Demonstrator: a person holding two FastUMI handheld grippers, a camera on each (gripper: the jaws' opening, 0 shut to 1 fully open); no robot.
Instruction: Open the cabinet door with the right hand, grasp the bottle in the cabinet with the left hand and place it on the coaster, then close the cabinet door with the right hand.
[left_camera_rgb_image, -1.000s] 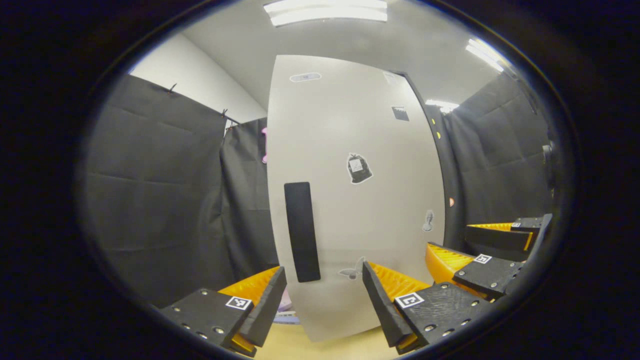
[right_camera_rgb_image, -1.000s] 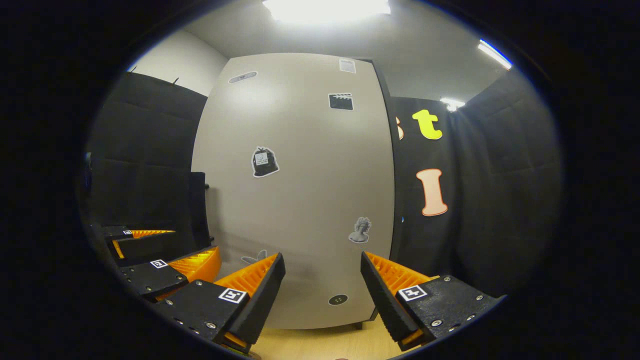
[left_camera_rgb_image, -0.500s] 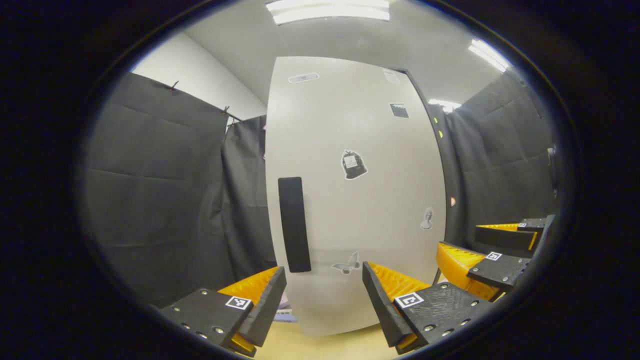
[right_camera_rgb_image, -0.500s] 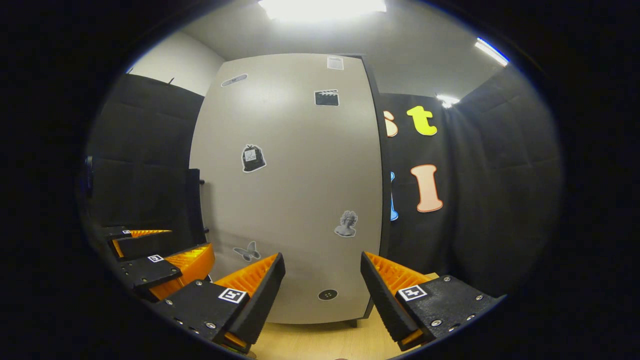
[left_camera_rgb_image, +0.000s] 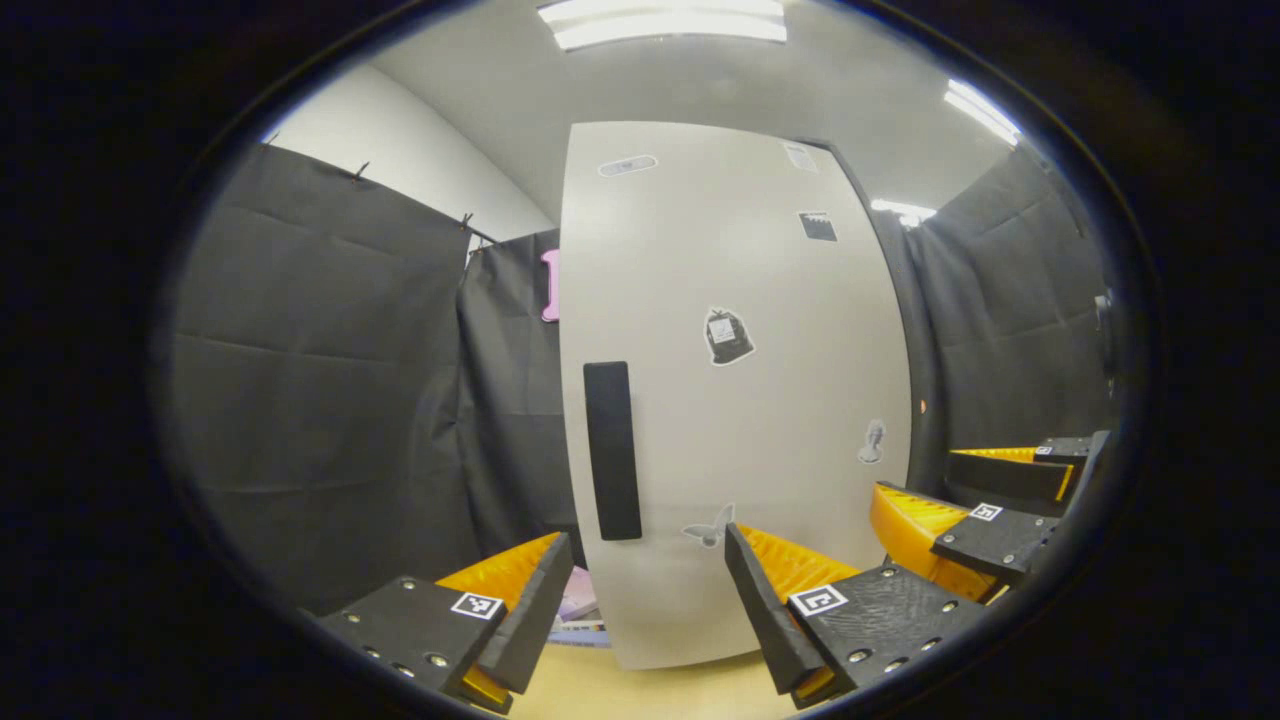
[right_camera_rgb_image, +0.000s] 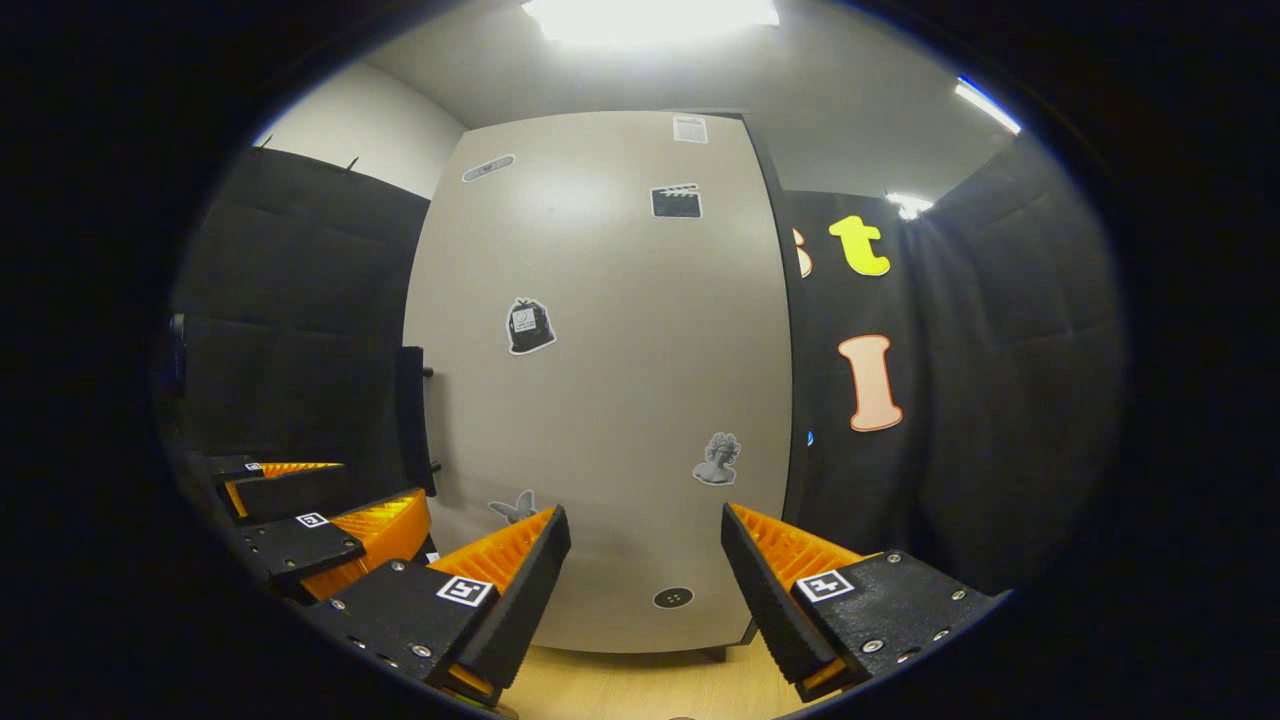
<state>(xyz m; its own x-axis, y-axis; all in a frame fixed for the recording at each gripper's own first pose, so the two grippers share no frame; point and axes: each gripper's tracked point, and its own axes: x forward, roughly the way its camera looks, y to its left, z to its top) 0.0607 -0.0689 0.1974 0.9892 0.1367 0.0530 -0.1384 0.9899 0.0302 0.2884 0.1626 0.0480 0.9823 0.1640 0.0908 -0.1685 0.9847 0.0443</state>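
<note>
we held the left gripper (left_camera_rgb_image: 645, 585) and right gripper (right_camera_rgb_image: 645, 560) both spread wide, empty, side by side facing the closed door (right_camera_rgb_image: 610, 400) and its handle (left_camera_rgb_image: 612, 450).

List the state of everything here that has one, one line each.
cabinet door: shut, upright.
door handle: untouched, no fingers on it.
left gripper: open, empty, facing the door.
right gripper: open, empty, facing the door.

One cabinet door (left_camera_rgb_image: 740, 400) (two grippers)
</note>
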